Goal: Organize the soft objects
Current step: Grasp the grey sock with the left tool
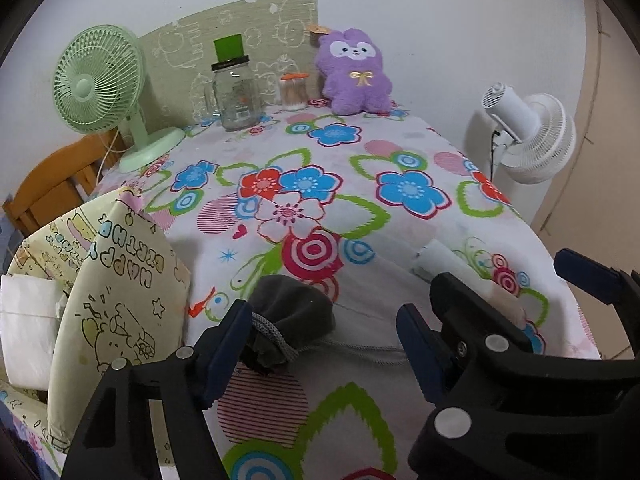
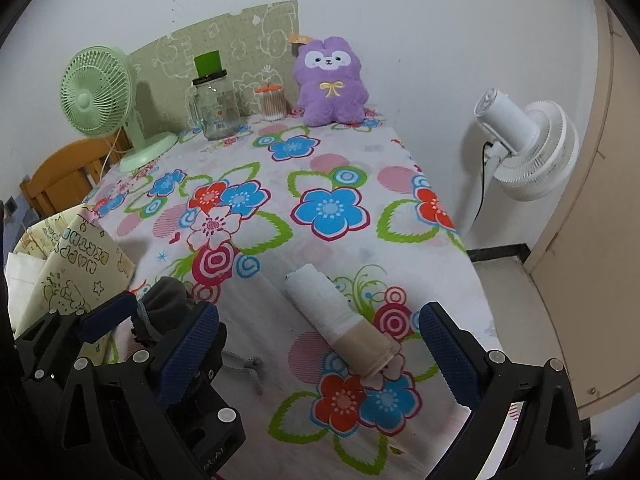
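A dark grey drawstring pouch point(image 1: 294, 314) lies on the floral tablecloth point(image 1: 320, 184) between the fingers of my left gripper point(image 1: 320, 348), which is open around it. In the right wrist view the pouch point(image 2: 164, 300) sits behind the left gripper's fingers point(image 2: 192, 344). A rolled white-and-beige sock point(image 2: 340, 316) lies between the fingers of my open right gripper point(image 2: 320, 356); its white end shows in the left wrist view point(image 1: 436, 258), with the right gripper point(image 1: 520, 280) around it. A cream "Happy Birthday" bag point(image 1: 120, 288) stands open at the table's left edge.
A purple plush toy point(image 1: 354, 72) sits at the far edge by a glass jar point(image 1: 236, 96) and a cotton-swab cup point(image 1: 294, 92). A green desk fan point(image 1: 104, 92) stands far left. A white floor fan point(image 2: 524, 148) stands off the table's right side.
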A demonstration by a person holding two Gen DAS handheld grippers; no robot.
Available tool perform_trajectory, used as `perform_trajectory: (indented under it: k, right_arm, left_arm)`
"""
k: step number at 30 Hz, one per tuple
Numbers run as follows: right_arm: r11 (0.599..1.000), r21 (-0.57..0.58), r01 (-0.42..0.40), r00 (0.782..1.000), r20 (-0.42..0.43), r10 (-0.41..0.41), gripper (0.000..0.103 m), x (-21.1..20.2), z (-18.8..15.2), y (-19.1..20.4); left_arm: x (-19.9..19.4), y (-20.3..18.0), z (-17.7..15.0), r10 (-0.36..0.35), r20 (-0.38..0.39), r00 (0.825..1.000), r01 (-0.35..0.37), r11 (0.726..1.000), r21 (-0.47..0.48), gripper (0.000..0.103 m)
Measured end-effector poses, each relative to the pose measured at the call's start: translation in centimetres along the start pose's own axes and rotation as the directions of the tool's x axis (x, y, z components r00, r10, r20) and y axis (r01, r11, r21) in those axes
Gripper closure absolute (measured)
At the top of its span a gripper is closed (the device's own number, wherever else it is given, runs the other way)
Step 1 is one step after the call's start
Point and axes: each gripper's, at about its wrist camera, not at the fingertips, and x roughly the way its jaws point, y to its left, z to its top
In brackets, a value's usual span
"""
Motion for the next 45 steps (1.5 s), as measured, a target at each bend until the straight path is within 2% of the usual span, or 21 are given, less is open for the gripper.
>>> perform_trajectory:
  k: [10,14,19,22,26,31,36,37,41,45]
  right_arm:
    - [1.0,-0.011,-0.011,1.0,-0.008,0.011,0.001,1.0,0.6,0.9]
    - [1.0,-0.023,-0.008,1.0,-0.011,0.008,0.001,1.2,0.8,1.3]
    - [0.999,-0.037,-0.006,1.0,-0.015,0.005,0.001,1.4,0.8,1.6]
    - [0.999,-0.046,-0.012,1.0,-0.015,0.011,0.001,1.4,0.9,1.8]
    - [0.999,-0.049,-0.023,1.0,-0.016,0.023,0.001,1.4,0.9,1.8]
    - [0.998,-0.045,-0.041,0.999,-0.021,0.04,0.001,1.4,0.8,1.4]
    - [0.998,-0.041,-0.048,0.998,-0.033,0.046,0.001,1.5,0.5,0.7]
    - [0.998,-0.038,-0.05,0.998,-0.035,0.049,0.002,1.5,0.5,0.5]
    - [0.998,-0.012,-0.062,0.997,-0.05,0.061,0.017,2.0,0.4,-0.4]
    - [0.997,0.007,-0.071,0.995,-0.075,0.071,0.025,2.6,0.2,-1.0]
  left_arm:
    - [1.4,1.7,0.4,0.033,-0.021,0.999,-0.034,0.999,-0.042,0.033]
    - [1.7,2.1,0.4,0.058,-0.034,0.998,-0.06,0.997,-0.05,0.048]
    - [2.1,2.5,0.3,0.077,-0.056,0.995,-0.08,0.996,-0.048,0.055]
    - [2.0,2.5,0.2,0.076,-0.056,0.996,-0.078,0.996,-0.043,0.064]
    - [1.7,2.1,0.2,0.045,-0.055,0.997,-0.046,0.998,-0.031,0.067]
    - [1.2,0.9,0.1,-0.029,-0.069,0.997,0.03,1.0,0.002,0.069]
    - [0.9,-0.3,0.1,-0.047,-0.077,0.996,0.049,0.998,0.029,0.069]
    - [0.9,-0.5,0.1,-0.055,-0.082,0.995,0.058,0.998,0.034,0.069]
    - [0.7,-1.4,0.1,-0.094,-0.103,0.99,0.1,0.994,0.05,0.069]
    - [0.7,-2.1,0.0,-0.085,-0.101,0.991,0.093,0.993,0.078,0.069]
